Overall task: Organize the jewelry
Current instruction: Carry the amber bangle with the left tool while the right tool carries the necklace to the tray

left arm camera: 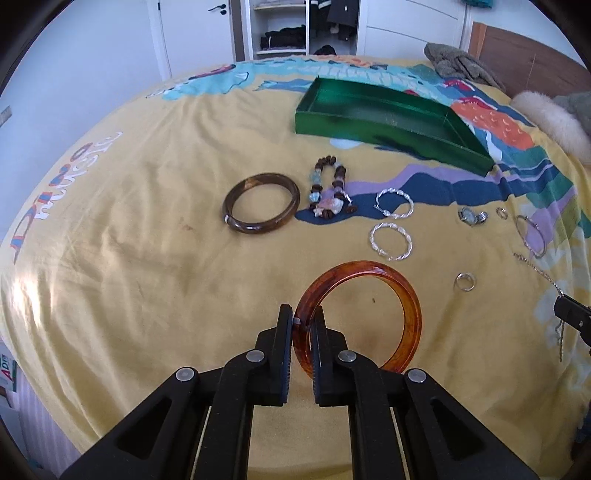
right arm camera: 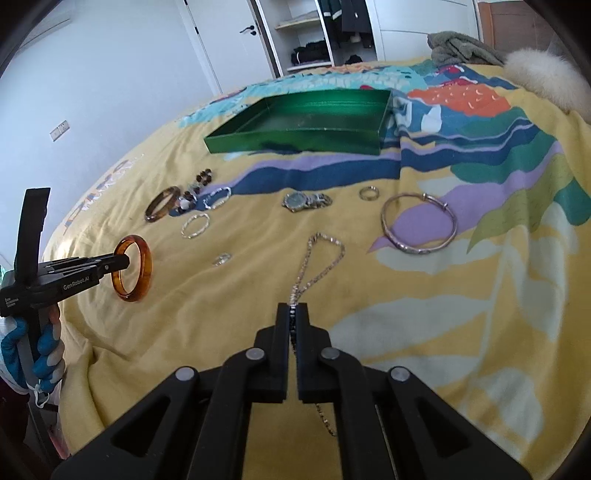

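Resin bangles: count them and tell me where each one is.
2. The orange bangle is clamped by its rim in the left tongs. The dark brown bangle lies on the bedspread, left of the beaded bracelet. None seem hidden.

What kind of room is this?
Most likely a bedroom: the jewelry lies on a bed's yellow printed bedspread, a wooden headboard stands at one end, and an open wardrobe holds clothes.

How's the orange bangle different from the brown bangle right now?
The orange bangle is bright translucent amber; the brown bangle is darker. The orange one is clamped in the left gripper and stands on edge; the brown one lies flat and untouched beside the beaded bracelet. Both are thick, smooth rings.
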Available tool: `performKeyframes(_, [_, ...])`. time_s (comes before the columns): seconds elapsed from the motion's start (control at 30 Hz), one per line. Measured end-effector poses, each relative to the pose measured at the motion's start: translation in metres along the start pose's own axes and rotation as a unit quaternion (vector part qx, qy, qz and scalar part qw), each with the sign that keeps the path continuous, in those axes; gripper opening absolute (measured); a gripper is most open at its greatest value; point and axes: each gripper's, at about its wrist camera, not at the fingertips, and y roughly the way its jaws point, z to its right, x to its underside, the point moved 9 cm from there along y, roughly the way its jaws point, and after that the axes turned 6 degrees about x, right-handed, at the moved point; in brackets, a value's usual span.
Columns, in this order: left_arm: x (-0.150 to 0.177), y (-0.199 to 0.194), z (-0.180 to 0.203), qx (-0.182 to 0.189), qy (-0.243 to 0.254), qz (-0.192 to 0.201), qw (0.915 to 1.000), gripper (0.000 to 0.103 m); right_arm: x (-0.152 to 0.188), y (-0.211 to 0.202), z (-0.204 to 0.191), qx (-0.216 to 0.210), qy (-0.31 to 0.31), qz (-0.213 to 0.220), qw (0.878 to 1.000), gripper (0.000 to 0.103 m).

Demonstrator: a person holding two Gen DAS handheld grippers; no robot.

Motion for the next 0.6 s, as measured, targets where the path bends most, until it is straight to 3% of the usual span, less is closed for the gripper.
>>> performKeyframes(0.3, [-0.035, -0.07, 0.022, 0.029, 0.007, 0.071, 0.997, 0.009, -0.036, -0.079, -0.016, -0.004, -0.008, 0.088, 0.996, 0.002])
performKeyframes(0.6, [-0.072, -0.155, 0.045, 0.053, 0.029, 0.148, 0.9872, 0.009, -0.072, -0.155, -0.038, -0.005, -0.032, 0.164, 0.986, 0.002])
